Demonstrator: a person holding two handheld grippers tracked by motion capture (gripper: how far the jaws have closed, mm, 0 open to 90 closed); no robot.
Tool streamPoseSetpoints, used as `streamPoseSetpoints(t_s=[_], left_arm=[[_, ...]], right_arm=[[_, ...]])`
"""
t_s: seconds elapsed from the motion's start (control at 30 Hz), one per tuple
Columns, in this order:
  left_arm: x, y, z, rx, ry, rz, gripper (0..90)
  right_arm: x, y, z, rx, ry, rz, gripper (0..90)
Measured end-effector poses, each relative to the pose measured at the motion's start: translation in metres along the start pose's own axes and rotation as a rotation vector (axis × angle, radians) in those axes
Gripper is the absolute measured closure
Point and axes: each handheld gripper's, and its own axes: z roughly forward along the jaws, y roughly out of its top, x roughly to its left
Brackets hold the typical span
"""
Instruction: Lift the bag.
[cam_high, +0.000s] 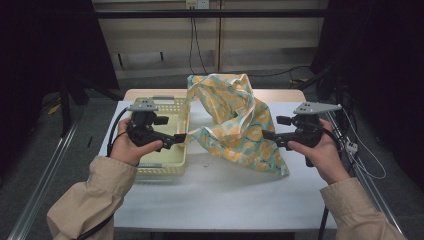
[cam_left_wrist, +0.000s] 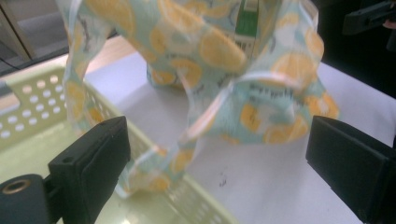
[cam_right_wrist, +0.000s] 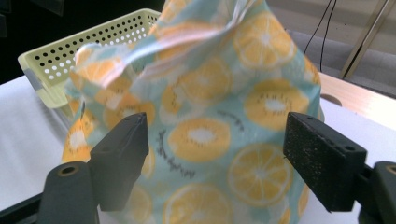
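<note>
Two beige sleeves enter at the bottom of the high view, and each of my hands carries a black two-jaw gripper toward a pale blue cloth bag printed with orange slices. That bag stands slumped on the white table top, right of a pale yellow perforated plastic basket; one loose flap or handle drapes left across the basket's near rim, as the left gripper view shows. My left gripper sits over the basket's right edge with its jaws spread wide, and the draped cloth passes between them without either pad pressing on it. My right gripper faces the bag's right flank, jaws likewise parted, with the printed cloth lying in the gap but untouched by the pads. Both claws are thus released, neither one grasping anything. A green and white label shows in the bag's open mouth in the left gripper view, so I judge something boxy to be inside, though blur leaves its identity uncertain. As for progress, I read the work as moving this bag toward or into the basket: the bag rests mainly on the table, only its trailing edge over the rim, and both grips remain to be taken. Closing on the cloth, lifting, and setting it in the basket are all left.
</note>
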Motion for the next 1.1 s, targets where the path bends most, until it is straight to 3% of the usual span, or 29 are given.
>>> streamPoseSetpoints(t_s=[0.2, 0.47, 0.7, 0.93, 1.0, 1.1], left_arm=[[-0.005, -0.029, -0.001, 0.001, 0.006, 0.01, 6.5], [-0.01, -0.056, -0.003, 0.01, 0.016, 0.022, 6.7], [-0.01, -0.073, -0.003, 0.027, 0.016, 0.025, 6.8], [-0.007, -0.088, -0.005, 0.01, 0.011, 0.004, 6.9], [-0.006, -0.092, -0.005, 0.039, 0.023, 0.006, 6.9], [-0.004, -0.094, -0.006, 0.029, 0.025, 0.003, 6.8]], right_arm=[[0.005, -0.025, -0.001, 0.012, -0.002, 0.001, 21.5], [0.013, -0.055, -0.005, 0.019, -0.003, -0.009, 21.4], [0.016, -0.081, -0.003, 0.052, 0.003, -0.003, 21.4], [0.019, -0.098, -0.002, 0.05, 0.002, 0.001, 21.2], [0.021, -0.103, -0.002, 0.053, 0.004, 0.004, 20.9], [0.022, -0.109, 0.0, 0.065, 0.004, 0.006, 20.4]])
